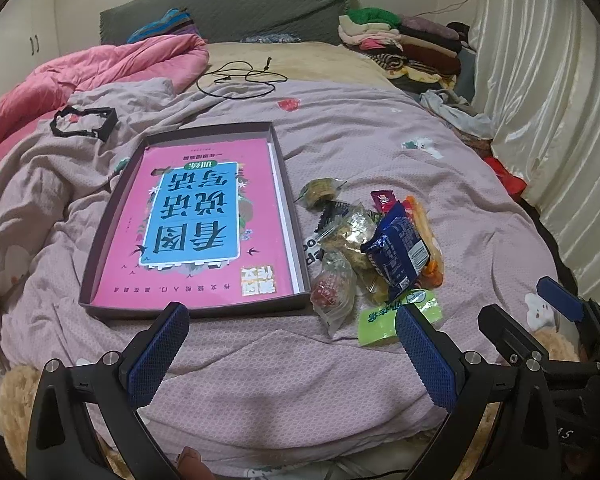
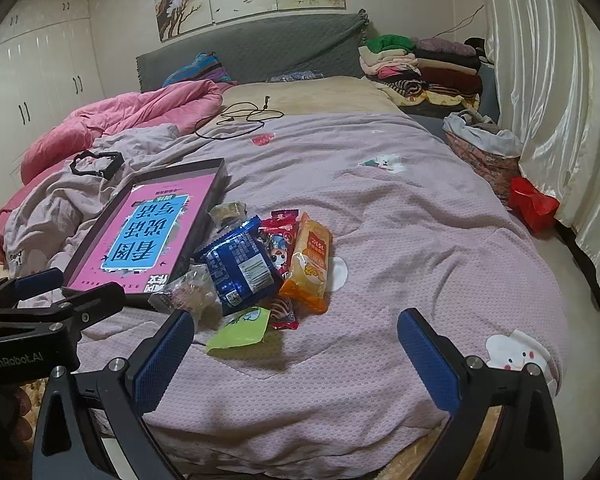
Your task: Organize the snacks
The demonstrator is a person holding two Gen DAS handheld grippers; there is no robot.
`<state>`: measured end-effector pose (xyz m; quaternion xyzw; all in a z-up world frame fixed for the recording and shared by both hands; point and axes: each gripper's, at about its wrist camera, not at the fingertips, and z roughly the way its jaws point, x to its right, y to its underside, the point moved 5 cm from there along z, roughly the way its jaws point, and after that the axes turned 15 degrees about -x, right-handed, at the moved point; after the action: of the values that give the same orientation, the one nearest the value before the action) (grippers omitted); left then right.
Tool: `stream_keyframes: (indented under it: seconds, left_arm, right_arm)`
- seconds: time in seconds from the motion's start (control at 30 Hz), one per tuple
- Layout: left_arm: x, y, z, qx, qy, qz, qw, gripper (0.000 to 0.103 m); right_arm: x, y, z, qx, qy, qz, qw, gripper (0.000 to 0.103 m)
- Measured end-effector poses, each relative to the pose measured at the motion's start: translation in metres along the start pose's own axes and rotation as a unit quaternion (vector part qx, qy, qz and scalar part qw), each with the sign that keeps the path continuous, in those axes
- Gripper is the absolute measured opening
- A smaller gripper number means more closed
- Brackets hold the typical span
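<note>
A pile of snack packets lies on the mauve bedcover: a blue packet (image 1: 398, 250) (image 2: 240, 266), an orange packet (image 2: 310, 264), a green packet (image 1: 396, 316) (image 2: 242, 330), clear-wrapped snacks (image 1: 334, 292) and red packets (image 2: 282, 228). Left of the pile sits a shallow dark box tray (image 1: 292, 216) (image 2: 204, 216) holding a pink book (image 1: 196, 220). My left gripper (image 1: 292, 360) is open and empty, in front of the tray and pile. My right gripper (image 2: 296, 364) is open and empty, just in front of the pile, right of the left one.
A black plastic frame (image 1: 84, 126) and a pink duvet (image 1: 100, 68) lie at the back left. A black cable (image 1: 240, 78) lies farther back. Folded clothes (image 1: 404, 44) are stacked at the back right. A curtain (image 1: 548, 120) runs along the right, with a red bag (image 2: 534, 202) below it.
</note>
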<state>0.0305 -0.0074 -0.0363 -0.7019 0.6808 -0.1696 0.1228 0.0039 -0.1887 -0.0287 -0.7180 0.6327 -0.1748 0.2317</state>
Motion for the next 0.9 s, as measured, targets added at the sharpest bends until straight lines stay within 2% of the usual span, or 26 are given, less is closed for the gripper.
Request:
stream_keyframes:
  seconds: [0.9]
  left_arm:
    - [0.0006,-0.0009,0.0017,-0.001,-0.002,0.002,1.0000,0.103]
  right_arm:
    - [0.0029,0.0008,0.0021,-0.001,-0.004,0.005,1.000,0.102]
